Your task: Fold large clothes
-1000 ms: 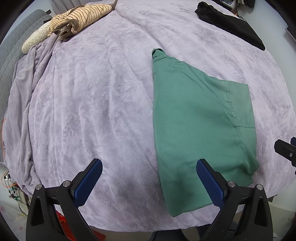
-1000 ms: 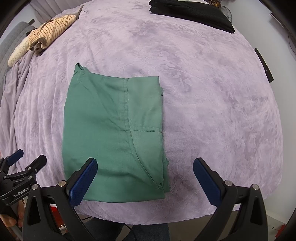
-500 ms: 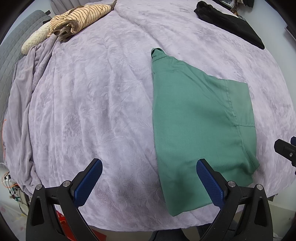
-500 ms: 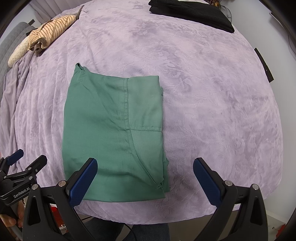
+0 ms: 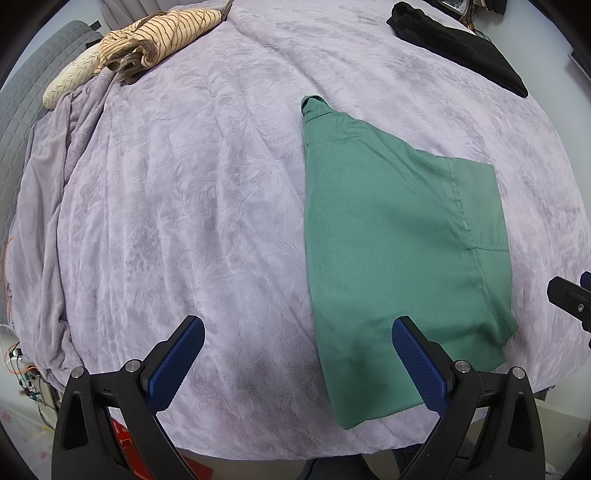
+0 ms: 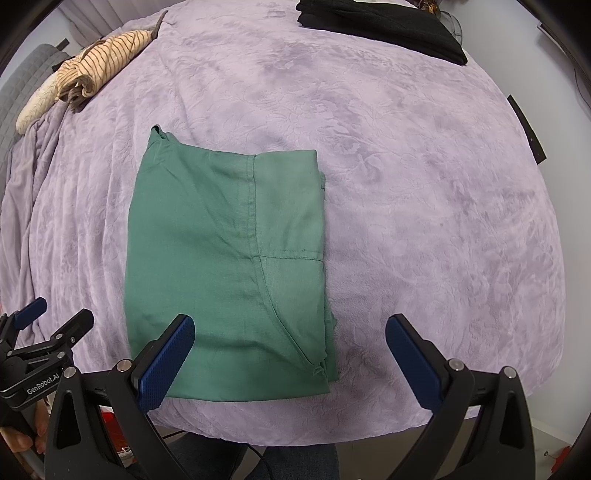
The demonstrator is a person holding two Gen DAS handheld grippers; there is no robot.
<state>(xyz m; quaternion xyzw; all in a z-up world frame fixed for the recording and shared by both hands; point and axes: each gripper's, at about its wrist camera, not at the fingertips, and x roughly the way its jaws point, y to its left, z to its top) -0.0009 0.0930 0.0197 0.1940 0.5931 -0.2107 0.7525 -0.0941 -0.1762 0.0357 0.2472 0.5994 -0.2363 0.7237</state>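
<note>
A green garment lies folded into a rectangle on the lilac bedspread, its near edge close to the bed's front edge. My left gripper hovers open over the bed's front edge, its right finger above the garment's near left corner. My right gripper is open too, above the garment's near right corner, its left finger over the cloth. Neither holds anything. The left gripper also shows at the right wrist view's lower left edge.
A striped beige garment lies bunched at the far left beside a cream pillow. A black folded garment lies at the far right. A grey quilted headboard is on the left.
</note>
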